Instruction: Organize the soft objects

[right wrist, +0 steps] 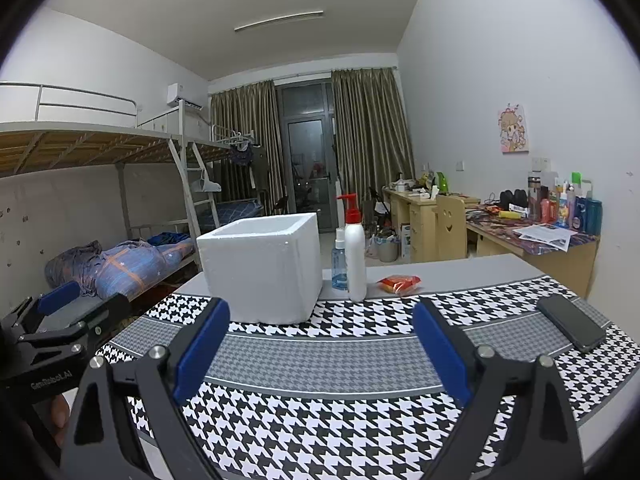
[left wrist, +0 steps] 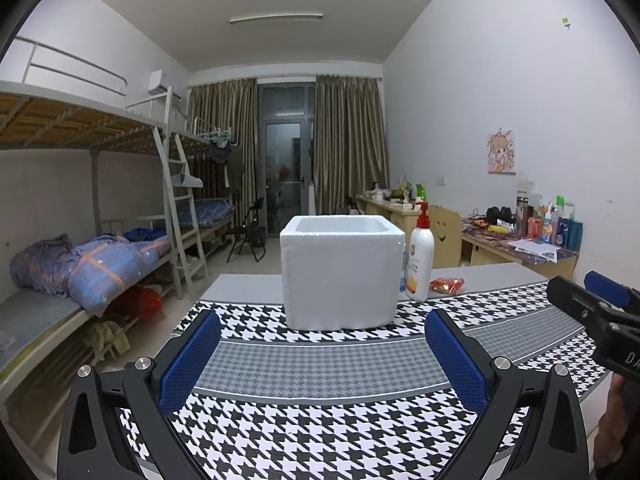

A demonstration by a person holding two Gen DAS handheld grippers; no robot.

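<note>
Houndstooth cloth (right wrist: 320, 420); both tools spread, empty: left tool (left wrist: 322, 344) reads "GenRobot.AI", right tool (right wrist: 320, 340).

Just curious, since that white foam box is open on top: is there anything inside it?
Only the foam box rim and a strip of white inner wall show. Both cameras sit too low to see its floor, so any contents are hidden.
</note>
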